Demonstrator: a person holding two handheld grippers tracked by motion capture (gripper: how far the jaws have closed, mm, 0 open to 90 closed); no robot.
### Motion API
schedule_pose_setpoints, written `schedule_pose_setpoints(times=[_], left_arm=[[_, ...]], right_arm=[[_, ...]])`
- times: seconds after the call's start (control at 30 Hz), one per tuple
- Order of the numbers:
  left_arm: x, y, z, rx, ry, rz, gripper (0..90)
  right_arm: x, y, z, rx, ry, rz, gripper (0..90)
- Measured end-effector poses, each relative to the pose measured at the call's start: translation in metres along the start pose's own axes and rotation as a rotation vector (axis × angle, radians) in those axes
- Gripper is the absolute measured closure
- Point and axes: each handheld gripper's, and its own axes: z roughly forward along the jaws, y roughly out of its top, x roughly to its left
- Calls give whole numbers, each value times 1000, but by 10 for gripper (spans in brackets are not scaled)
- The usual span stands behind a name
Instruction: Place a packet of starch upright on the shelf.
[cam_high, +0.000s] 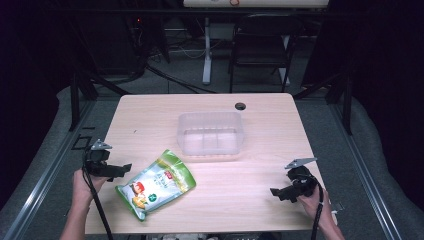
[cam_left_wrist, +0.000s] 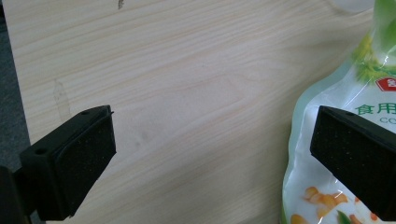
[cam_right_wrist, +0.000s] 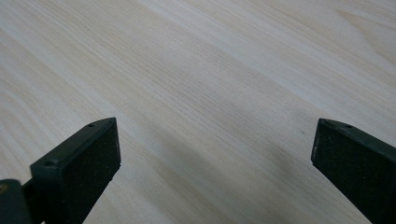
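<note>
A green and white food pouch (cam_high: 156, 184) printed with vegetables lies flat on the wooden table (cam_high: 260, 125), near its front left. My left gripper (cam_high: 119, 170) hovers just left of the pouch, held in a hand, its jaws wide apart. In the left gripper view the gripper (cam_left_wrist: 212, 135) is open over bare wood, and the pouch (cam_left_wrist: 336, 102) lies under its right jaw. My right gripper (cam_high: 276, 192) sits at the front right, far from the pouch. Its own view shows the gripper (cam_right_wrist: 215, 140) open over bare tabletop with nothing between the jaws.
A clear plastic tub (cam_high: 211, 133) stands empty at the table's middle, behind the pouch. A dark cable hole (cam_high: 240, 106) sits near the far edge. Beyond the table are a folding chair (cam_high: 262, 42) and a stand's legs.
</note>
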Motion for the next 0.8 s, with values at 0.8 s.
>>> schedule_pose_setpoints(times=[0.8], left_arm=[[-18, 24, 14, 66, -126, 31, 2]], right_arm=[[5, -1, 2, 9, 31, -30, 48]])
